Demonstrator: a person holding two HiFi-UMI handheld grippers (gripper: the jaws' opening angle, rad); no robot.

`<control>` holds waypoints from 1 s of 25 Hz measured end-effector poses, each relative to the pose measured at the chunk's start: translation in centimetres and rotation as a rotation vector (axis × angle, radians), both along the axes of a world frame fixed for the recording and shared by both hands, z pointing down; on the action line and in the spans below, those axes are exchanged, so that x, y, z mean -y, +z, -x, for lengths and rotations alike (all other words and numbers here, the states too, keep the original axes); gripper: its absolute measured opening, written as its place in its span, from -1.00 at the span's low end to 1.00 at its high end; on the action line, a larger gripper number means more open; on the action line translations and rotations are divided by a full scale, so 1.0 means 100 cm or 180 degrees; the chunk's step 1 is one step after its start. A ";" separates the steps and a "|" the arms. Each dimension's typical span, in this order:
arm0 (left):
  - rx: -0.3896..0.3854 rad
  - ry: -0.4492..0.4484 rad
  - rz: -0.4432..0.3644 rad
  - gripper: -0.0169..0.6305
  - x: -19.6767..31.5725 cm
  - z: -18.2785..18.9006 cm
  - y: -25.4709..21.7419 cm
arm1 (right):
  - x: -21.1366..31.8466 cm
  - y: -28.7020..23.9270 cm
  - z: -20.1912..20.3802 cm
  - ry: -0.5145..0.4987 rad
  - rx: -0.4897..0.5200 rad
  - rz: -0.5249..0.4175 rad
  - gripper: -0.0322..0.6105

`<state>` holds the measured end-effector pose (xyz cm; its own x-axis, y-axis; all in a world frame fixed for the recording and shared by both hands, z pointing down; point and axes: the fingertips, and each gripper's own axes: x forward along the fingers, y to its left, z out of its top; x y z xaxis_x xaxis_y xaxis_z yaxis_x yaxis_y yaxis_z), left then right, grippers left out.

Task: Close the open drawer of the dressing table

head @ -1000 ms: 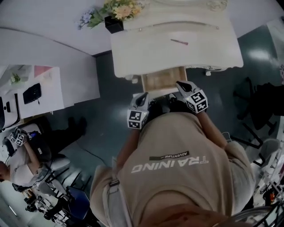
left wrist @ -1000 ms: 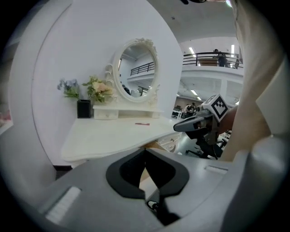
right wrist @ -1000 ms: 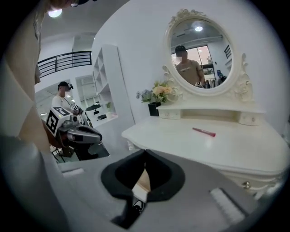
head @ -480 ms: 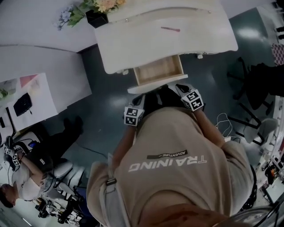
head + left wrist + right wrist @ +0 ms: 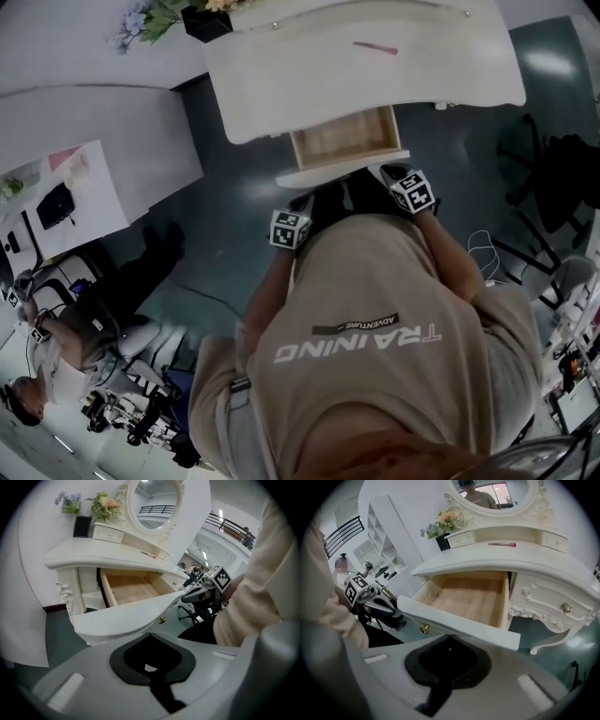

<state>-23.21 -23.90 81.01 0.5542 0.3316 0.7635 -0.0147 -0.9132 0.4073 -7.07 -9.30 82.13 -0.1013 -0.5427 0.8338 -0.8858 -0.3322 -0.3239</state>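
The white dressing table [image 5: 309,75] stands at the top of the head view. Its middle drawer [image 5: 343,137] is pulled out, wooden inside and empty, with a white front panel [image 5: 342,170] and a brass knob [image 5: 424,629]. My left gripper [image 5: 302,202] sits just short of the panel's left part, my right gripper [image 5: 383,174] at its right part. Both look shut with nothing in them. In the left gripper view the drawer front [image 5: 126,616] fills the middle, above my left gripper [image 5: 151,636]. In the right gripper view my right gripper [image 5: 450,638] is just under the panel [image 5: 454,623].
A flower pot [image 5: 202,19] and a pink pen [image 5: 375,47] sit on the table top below an oval mirror [image 5: 152,503]. A white desk [image 5: 84,141] stands to the left, a seated person [image 5: 66,347] at lower left, a black chair [image 5: 553,178] at right.
The head view has shifted a little. Both grippers stay close to the drawer's front panel, and the drawer is open by about the same amount.
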 end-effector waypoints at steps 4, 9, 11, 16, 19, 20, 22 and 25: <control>0.0066 -0.0109 0.0044 -0.93 0.004 -0.010 0.002 | 0.003 0.003 -0.003 -0.0140 0.0099 0.0059 -0.89; 0.0076 -0.0257 0.0081 -0.93 0.016 -0.025 0.001 | 0.009 0.006 -0.017 -0.0174 0.0043 0.0010 -0.89; 0.0087 -0.0259 0.0077 -0.93 0.021 -0.029 0.003 | 0.015 0.006 -0.021 -0.0196 0.0082 -0.0012 -0.89; 0.0175 -0.0292 0.0024 -0.93 0.036 -0.047 0.006 | 0.027 0.008 -0.041 -0.0301 0.0105 0.0021 -0.89; 0.0165 -0.0345 0.0001 -0.93 0.048 -0.062 0.006 | 0.038 0.007 -0.055 -0.0312 0.0076 -0.0009 -0.89; 0.0158 -0.0358 -0.0015 -0.93 0.052 -0.067 0.006 | 0.043 0.007 -0.060 -0.0316 0.0070 -0.0030 -0.89; 0.0147 -0.0391 -0.0045 -0.93 0.062 -0.078 0.006 | 0.053 0.006 -0.071 -0.0326 0.0065 -0.0071 -0.89; 0.0143 -0.0447 -0.0072 -0.93 0.073 -0.093 0.008 | 0.064 0.006 -0.088 -0.0343 0.0089 -0.0103 -0.89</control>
<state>-13.89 -31.17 81.79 0.5590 0.2355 0.7950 -0.1608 -0.9098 0.3826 1.72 -15.70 82.70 -0.1835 -0.5540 0.8120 -0.9063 -0.2246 -0.3580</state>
